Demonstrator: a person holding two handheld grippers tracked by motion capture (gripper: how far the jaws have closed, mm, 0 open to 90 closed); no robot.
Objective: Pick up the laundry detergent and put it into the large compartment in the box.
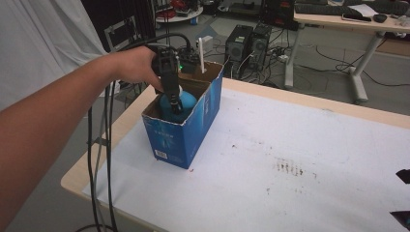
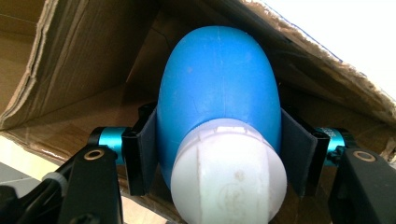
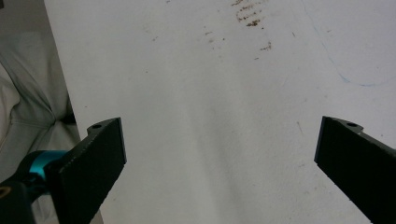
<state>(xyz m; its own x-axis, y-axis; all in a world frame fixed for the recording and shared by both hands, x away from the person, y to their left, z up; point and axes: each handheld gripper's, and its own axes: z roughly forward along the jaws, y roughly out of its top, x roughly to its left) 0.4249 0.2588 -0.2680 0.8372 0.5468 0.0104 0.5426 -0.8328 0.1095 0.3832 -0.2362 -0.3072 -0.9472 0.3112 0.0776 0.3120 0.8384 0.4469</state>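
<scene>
In the high view, the left gripper [image 1: 173, 104] reaches down into an open blue box [image 1: 186, 130] at the near left of the worktop [image 1: 290, 159]. Its fingers are sunk below the torn cardboard rim, so their tips are hidden there. Between them sits a blue bulb [image 1: 186, 102], mostly covered by the gripper and the box walls; just its rounded top shows. The left hand [image 1: 133, 65] wraps the gripper's body, and black cables trail off the worktop's edge. A white strip stands upright at the box's far end; what it is cannot be made out. The worktop is white and matte, with a patch of brown specks near its middle. At the right edge two black bits of the right gripper [image 1: 403, 198] poke in, cut off by the frame.

In the left gripper view, the bulb [image 2: 219, 93] is smooth, egg-shaped blue rubber with a faint seam down its middle, ending in a white ribbed plastic cap [image 2: 229, 175] that is cut off at the bottom. The flat dark fingers [image 2: 147, 149] press against its two sides, pinching it. Raw brown cardboard with frayed, corrugated edges surrounds it: the inside of the box [image 2: 84, 60].

In the right gripper view, the right gripper [image 3: 219, 154] hovers over the bare worktop [image 3: 210, 84], its black fingers [image 3: 100, 149] spread wide with nothing between them. Pale cloth lies blurred at the left.
</scene>
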